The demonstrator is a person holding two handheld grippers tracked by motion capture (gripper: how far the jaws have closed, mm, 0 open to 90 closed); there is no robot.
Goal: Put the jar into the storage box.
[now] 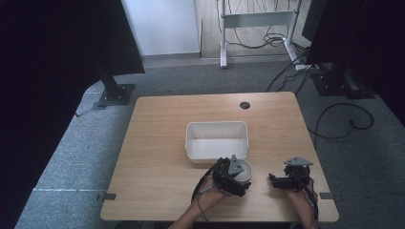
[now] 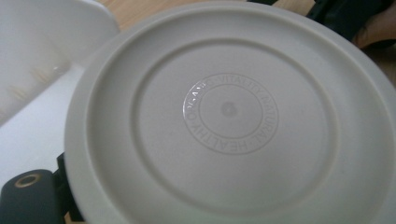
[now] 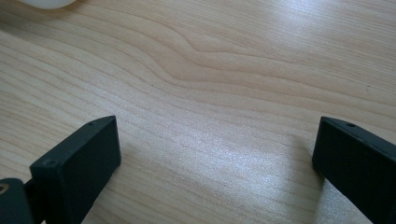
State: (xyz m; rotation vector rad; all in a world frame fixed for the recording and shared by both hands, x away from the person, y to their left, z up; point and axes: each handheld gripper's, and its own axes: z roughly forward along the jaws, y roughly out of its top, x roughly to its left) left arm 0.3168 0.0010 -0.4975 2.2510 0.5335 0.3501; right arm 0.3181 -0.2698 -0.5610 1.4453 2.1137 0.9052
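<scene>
Your left gripper (image 1: 232, 174) sits near the front edge of the table (image 1: 157, 143), tilted toward the round grey-white plate (image 1: 244, 171), your forearm coming in from below. In the left gripper view the plate (image 2: 233, 116) looms close, underside up: smooth matte plastic with concentric ridges and a ring of embossed lettering. One black jaw peeks out at its lower left rim, but you cannot tell whether the claw is clamped on it. The plate lies just in front of the white rectangular tub (image 1: 217, 139). Your right gripper (image 1: 276, 180) rests low to the plate's right, its flat black jaws spread wide over bare, pale wood grain
</scene>
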